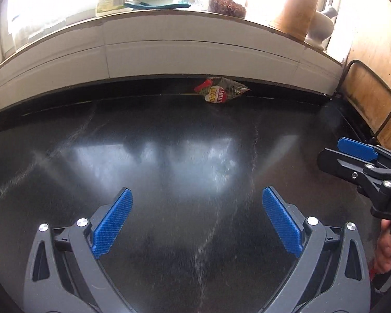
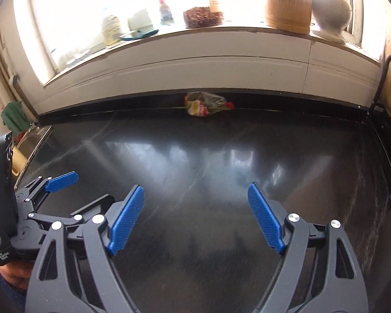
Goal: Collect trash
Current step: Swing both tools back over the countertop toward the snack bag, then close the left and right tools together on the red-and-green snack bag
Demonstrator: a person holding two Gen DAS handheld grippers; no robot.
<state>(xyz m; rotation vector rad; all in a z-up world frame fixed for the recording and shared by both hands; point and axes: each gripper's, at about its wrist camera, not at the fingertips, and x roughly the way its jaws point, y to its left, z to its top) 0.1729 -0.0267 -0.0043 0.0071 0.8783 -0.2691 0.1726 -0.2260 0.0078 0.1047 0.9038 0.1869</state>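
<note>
We held both grippers, left gripper (image 1: 197, 221) and right gripper (image 2: 195, 219), side by side with fingers spread and empty above the dark surface (image 1: 169, 135). The crumpled wrapper (image 1: 220, 89) lay at twelve o'clock, wedged against the back ledge, well apart from us.

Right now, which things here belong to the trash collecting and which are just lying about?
Job: crumpled red, yellow and green snack wrapper at the back edge of the black countertop; open left claw; open right claw.

Lying about: tan cylindrical container, white ceramic vase, jar of brown bits.
</note>
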